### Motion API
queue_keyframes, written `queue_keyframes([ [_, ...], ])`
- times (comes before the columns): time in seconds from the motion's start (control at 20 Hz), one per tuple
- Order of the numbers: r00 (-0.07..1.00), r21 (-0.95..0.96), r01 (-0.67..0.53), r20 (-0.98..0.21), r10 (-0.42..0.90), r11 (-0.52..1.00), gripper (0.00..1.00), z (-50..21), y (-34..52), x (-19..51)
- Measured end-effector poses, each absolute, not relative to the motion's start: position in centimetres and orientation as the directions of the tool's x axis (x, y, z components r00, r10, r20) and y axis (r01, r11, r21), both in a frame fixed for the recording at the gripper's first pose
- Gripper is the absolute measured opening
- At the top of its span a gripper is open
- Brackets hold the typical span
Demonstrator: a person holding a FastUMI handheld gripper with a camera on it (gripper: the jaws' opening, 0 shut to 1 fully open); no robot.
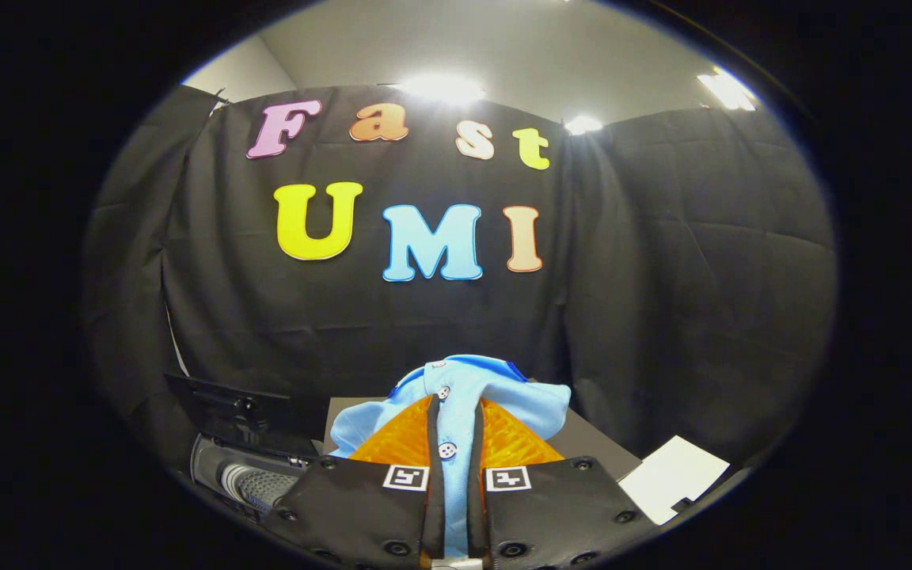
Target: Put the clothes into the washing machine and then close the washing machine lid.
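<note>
A light blue shirt (456,388) with white buttons is pinched between my two fingers and drapes over their tips. My gripper (454,412) is shut on it and holds it up in the air, in front of the black cloth wall. Down to the left of the fingers lies the small washing machine (246,475): a dark body with a ribbed grey drum opening. Its dark lid (222,404) stands raised behind the opening. The shirt hides what lies straight ahead of the fingers.
A dark grey table surface (590,443) shows behind the shirt. A white sheet or board (674,475) lies to the right of the fingers. The black cloth wall closes off the back and both sides.
</note>
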State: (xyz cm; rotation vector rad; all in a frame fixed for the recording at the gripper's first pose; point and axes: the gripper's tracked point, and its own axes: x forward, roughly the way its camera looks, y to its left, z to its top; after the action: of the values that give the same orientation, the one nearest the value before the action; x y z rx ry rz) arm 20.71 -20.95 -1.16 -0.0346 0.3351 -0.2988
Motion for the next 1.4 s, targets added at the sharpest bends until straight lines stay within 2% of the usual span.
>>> queue_keyframes([
  [0.55, 0.942, -0.088, 0.185, -0.269, -0.202, 0.979, 0.12, 1.9, -12.6, 17.8],
  [0.9, 0.949, -0.114, 0.189, -0.236, -0.211, 0.975, 0.12, 4.0, -6.2, 20.2],
  [1.4, 0.970, -0.116, 0.124, -0.195, -0.145, 0.986, 0.12, 6.3, 2.8, 23.1],
])
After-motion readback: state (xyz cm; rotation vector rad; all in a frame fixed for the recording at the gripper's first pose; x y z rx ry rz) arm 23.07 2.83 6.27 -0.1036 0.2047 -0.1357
